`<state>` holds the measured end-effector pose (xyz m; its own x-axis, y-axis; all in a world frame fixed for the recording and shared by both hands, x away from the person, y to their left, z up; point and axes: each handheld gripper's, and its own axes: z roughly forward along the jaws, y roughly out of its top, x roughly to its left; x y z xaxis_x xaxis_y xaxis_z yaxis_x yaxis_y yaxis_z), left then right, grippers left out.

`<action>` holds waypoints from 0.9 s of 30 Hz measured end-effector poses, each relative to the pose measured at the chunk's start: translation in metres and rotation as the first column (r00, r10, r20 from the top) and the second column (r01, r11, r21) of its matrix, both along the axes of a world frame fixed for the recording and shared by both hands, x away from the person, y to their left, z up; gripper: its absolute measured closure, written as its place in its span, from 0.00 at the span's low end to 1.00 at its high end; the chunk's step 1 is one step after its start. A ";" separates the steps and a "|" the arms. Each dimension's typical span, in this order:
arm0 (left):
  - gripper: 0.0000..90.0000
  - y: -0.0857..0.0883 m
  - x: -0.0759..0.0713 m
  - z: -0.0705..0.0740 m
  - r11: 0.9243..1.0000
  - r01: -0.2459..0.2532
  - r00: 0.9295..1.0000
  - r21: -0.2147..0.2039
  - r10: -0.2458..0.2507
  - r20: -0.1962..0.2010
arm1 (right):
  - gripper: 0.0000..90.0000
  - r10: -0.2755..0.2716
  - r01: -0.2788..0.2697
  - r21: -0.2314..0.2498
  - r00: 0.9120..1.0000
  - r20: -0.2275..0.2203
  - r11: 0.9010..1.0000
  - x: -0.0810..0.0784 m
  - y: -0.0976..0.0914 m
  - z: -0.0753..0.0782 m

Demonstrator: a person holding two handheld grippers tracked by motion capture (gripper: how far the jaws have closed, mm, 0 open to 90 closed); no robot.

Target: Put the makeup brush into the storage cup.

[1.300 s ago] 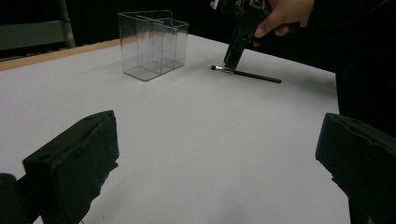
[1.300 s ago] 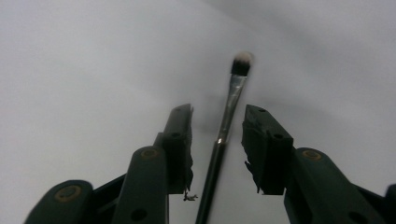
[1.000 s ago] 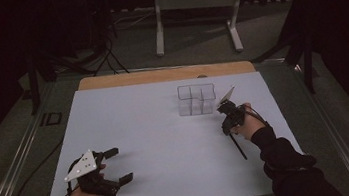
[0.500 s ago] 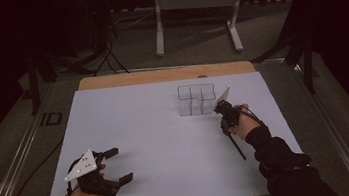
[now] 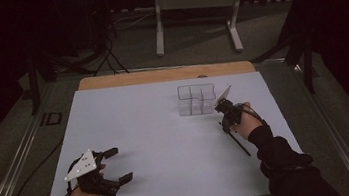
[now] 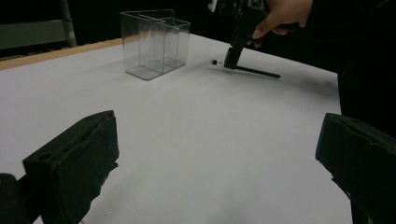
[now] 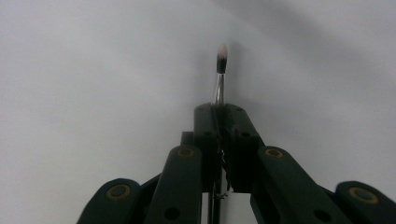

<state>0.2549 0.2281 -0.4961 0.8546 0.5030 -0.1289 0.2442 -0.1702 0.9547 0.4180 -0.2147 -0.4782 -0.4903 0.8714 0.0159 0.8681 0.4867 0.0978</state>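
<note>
Right tongs (image 5: 223, 106) nudged forward gripping brush (image 7: 221, 70), beside clear organizer (image 5: 196, 99)

right tool (image 7: 219, 122) clamped on brush (image 7: 221, 63), tip over white surface (image 7: 93, 84).

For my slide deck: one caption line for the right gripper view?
Right gripper shut on a small brush, bristles forward over the white table.

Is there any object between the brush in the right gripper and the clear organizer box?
Nothing visible. The right gripper holds the brush just beside the clear organizer box, with bare white table between them.
</note>
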 end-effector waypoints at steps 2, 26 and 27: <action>0.01 0.000 0.000 0.000 1.000 0.000 1.000 0.001 0.000 0.000 | 0.94 0.007 -0.008 0.025 1.000 0.020 1.000 -0.002 -0.002 0.007; 0.01 -0.001 0.000 -0.001 1.000 0.001 1.000 0.001 -0.001 -0.004 | 0.94 0.065 -0.161 0.271 0.941 0.333 0.949 -0.041 -0.020 0.056; 0.01 -0.001 0.000 -0.001 1.000 0.000 1.000 0.001 0.000 -0.003 | 0.94 0.063 -0.165 0.276 0.936 0.346 0.947 -0.043 -0.021 0.057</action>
<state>0.2552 0.2276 -0.4966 0.8543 0.5030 -0.1311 0.2471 -0.1712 0.9537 0.3749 -0.2353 -0.4210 -0.6080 0.7894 0.0847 0.7017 0.4844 0.5224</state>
